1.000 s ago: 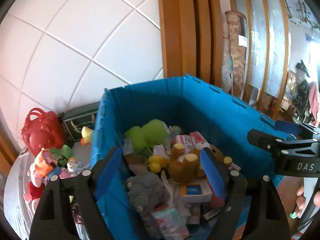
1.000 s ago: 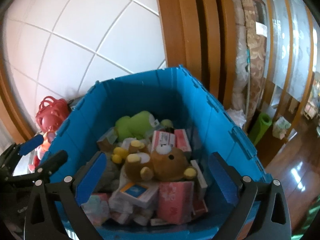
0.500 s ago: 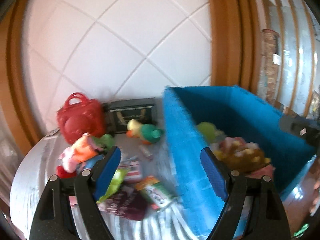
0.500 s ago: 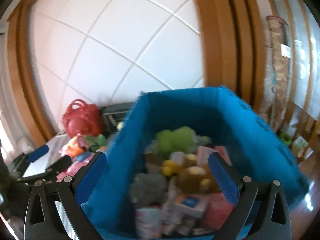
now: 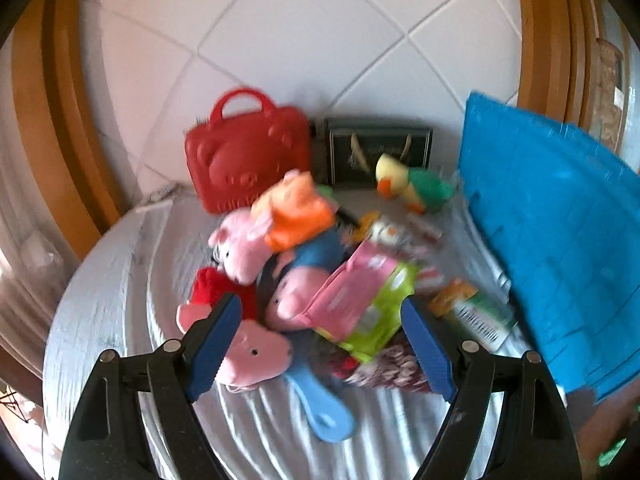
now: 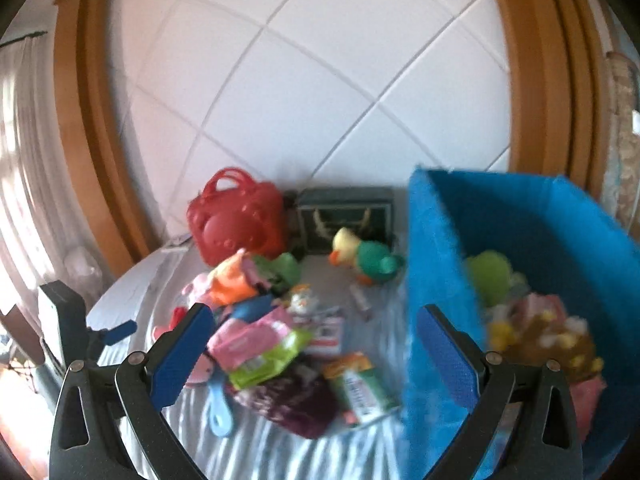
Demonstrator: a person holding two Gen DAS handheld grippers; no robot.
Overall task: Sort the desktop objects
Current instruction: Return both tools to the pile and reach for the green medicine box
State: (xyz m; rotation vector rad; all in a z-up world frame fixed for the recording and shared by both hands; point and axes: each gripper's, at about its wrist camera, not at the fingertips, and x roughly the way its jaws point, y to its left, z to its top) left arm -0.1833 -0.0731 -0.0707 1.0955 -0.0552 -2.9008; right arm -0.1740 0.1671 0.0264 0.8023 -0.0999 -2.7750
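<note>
1. Left gripper (image 5: 320,344) and right gripper (image 6: 316,344) both released, nothing between the jaws.
2. Toy pile (image 5: 296,264) lay mid-table, left of blue bin (image 6: 520,248).
3. Advice: pick one top item, the pink packet (image 5: 348,300); descend squarely, avoid snagging neighbours.

Both views motion-blurred. We can't read print on the green box (image 6: 362,390) lower centre. Blue bin (image 5: 560,240) cut off at right edge, its contents (image 6: 536,320) smeared. Pink plush (image 5: 256,354) partly hidden behind left tool (image 5: 320,348).
</note>
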